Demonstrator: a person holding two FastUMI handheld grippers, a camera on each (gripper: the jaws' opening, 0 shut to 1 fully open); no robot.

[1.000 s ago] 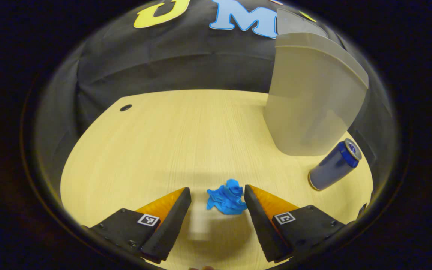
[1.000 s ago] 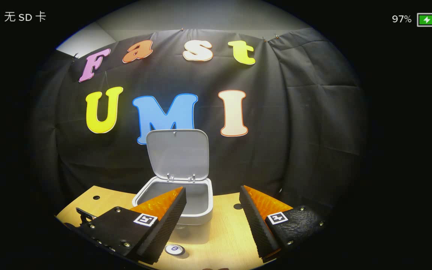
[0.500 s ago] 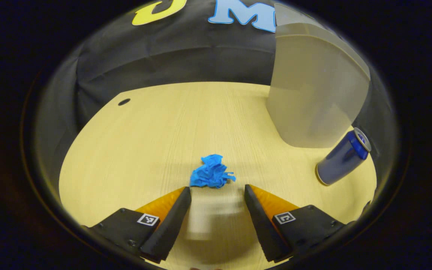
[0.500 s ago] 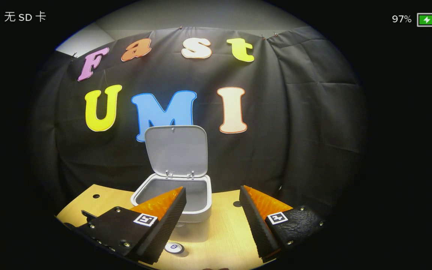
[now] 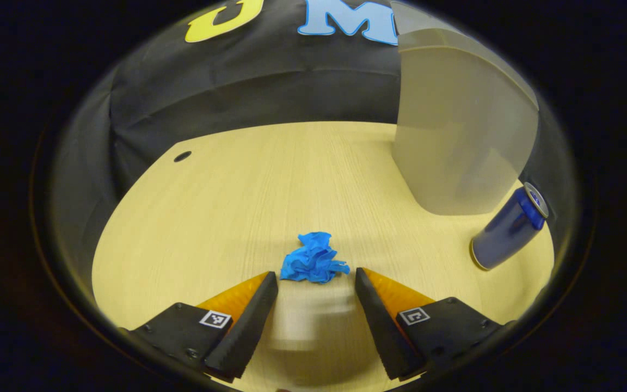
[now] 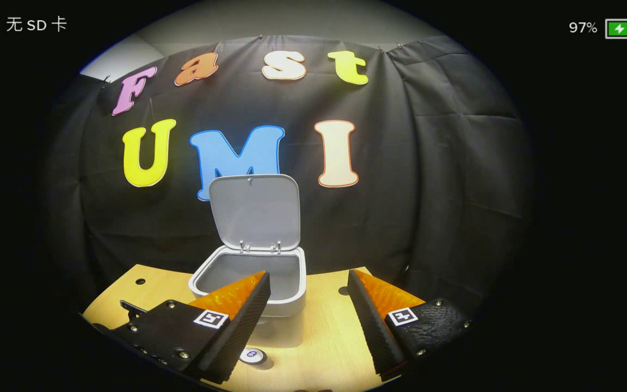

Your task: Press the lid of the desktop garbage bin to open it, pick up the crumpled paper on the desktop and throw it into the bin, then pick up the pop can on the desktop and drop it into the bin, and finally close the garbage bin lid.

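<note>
In the left gripper view, the left gripper (image 5: 316, 277) hangs over a pale wood-grain desktop (image 5: 226, 207) with its two wedge-shaped fingers spread apart and empty; a crumpled ball of blue paper (image 5: 313, 258) lies on the desktop just beyond the fingertips, left of the smooth grey plastic garbage bin (image 5: 458, 136), and a dark blue cylindrical pop can (image 5: 506, 228) stands just right of the bin's base. In the right gripper view, the right gripper (image 6: 308, 283) is likewise spread wide and empty, in front of the bin, whose rounded-square lid (image 6: 253, 212) stands open and upright on its rear hinges.
</note>
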